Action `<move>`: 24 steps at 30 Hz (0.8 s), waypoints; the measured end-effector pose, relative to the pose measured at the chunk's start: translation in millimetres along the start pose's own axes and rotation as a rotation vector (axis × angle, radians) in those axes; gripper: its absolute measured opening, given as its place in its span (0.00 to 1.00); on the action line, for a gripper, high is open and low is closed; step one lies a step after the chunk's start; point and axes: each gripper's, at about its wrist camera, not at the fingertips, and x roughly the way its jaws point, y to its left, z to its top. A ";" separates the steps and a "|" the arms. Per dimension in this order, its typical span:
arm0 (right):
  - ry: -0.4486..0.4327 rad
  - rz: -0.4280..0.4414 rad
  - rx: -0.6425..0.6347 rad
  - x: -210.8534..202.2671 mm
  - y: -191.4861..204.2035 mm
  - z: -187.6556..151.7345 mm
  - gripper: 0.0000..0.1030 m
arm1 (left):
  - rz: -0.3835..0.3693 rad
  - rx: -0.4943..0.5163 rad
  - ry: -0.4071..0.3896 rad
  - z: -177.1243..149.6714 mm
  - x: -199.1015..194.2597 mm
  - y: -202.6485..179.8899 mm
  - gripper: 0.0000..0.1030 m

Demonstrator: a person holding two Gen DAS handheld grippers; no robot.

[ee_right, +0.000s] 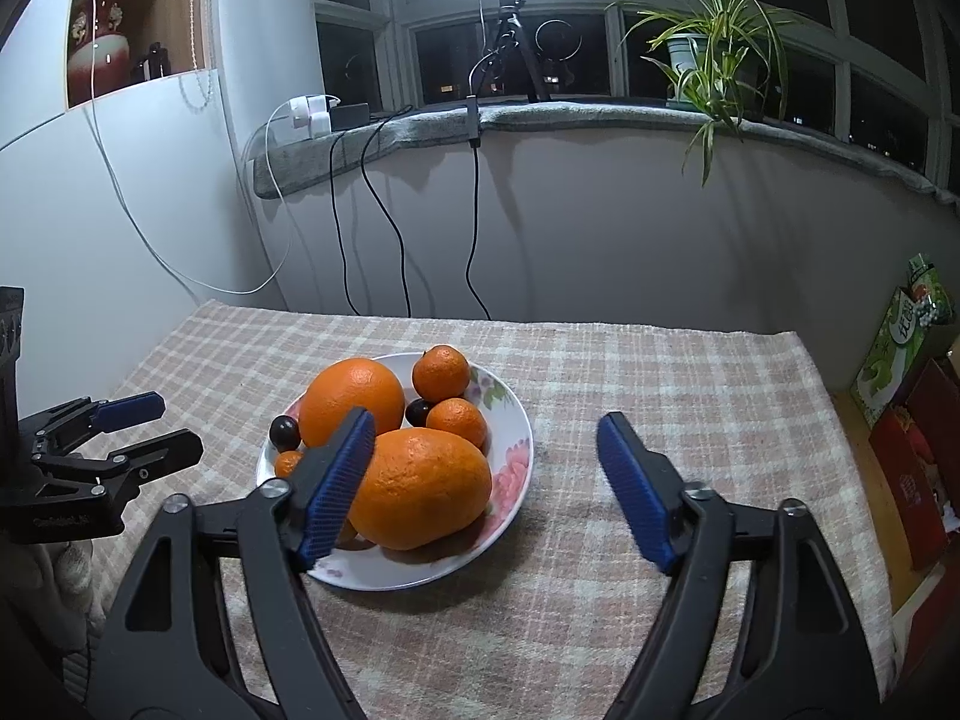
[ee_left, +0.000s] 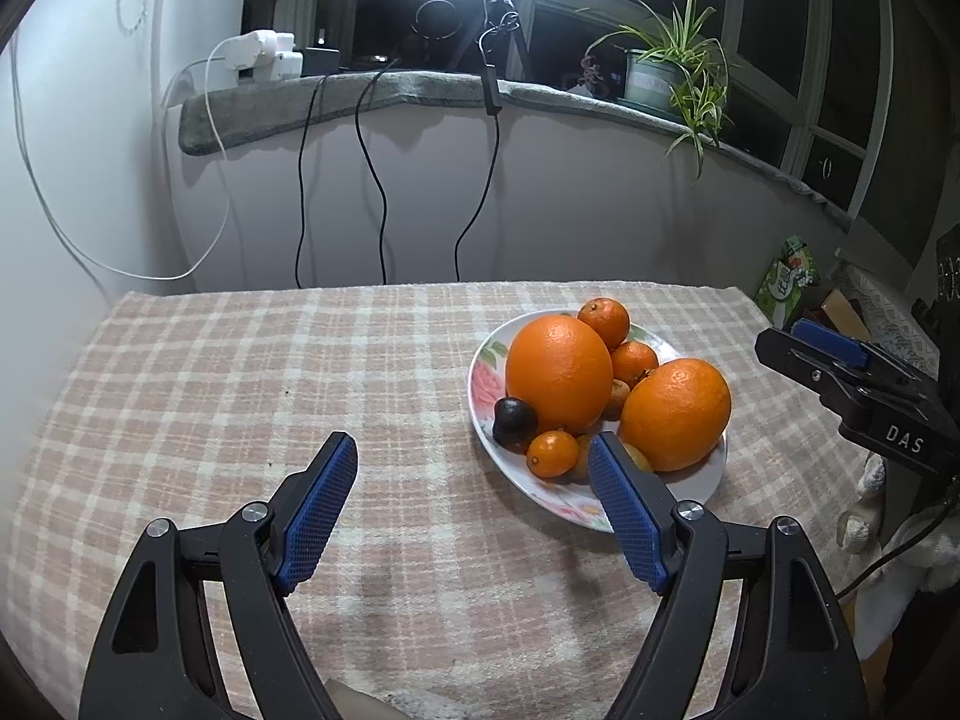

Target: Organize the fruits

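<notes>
My left tongs (ee_left: 474, 468) gape apart over the pink checked tablecloth (ee_left: 240, 390); my right tongs (ee_right: 486, 450) stand wide, empty, above the flowered white plate (ee_right: 516, 450); oranges (ee_right: 420, 486) sit heaped there, mid-table.

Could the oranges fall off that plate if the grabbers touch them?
Maybe. The plate is heaped: two big oranges lean over small fruit, so a nudge might roll one onto the cloth. The open right gripper already has one finger in front of the pile. The dark fruit sits by the rim and might slip off.
</notes>
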 end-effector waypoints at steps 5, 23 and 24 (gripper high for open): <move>0.008 -0.001 -0.002 0.5 0.8 -0.1 0.79 | -0.001 -0.001 0.000 -0.5 0.0 -0.6 0.78; 0.031 -0.006 -0.006 1.5 4.6 -1.4 0.88 | -0.004 0.005 -0.010 -0.1 -1.3 -1.9 0.80; 0.032 -0.005 -0.004 1.6 4.4 -1.4 0.88 | -0.003 0.007 -0.009 -0.3 -1.3 -2.5 0.80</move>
